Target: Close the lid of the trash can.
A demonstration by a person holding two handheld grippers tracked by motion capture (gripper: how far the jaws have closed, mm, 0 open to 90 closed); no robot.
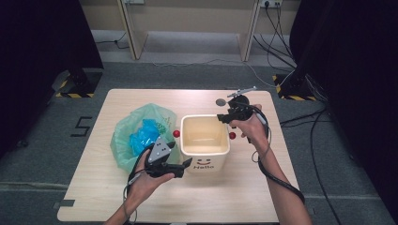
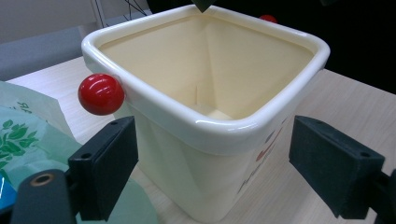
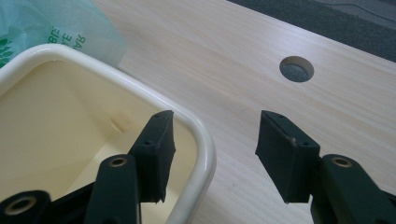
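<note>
A cream square bin with a "Hello" smiley front stands mid-table, a red knob on its left side and another on its right. My left gripper is open at the bin's near-left corner. In the left gripper view the gripper straddles that corner of the bin, below the red knob. My right gripper is open at the far-right corner. In the right gripper view the gripper has one jaw inside the bin and one outside its rim.
A green plastic bag with blue contents lies against the bin's left side, also visible as green bag and green bag. A round cable hole sits in the wooden table behind the bin. Cables cross the floor at right.
</note>
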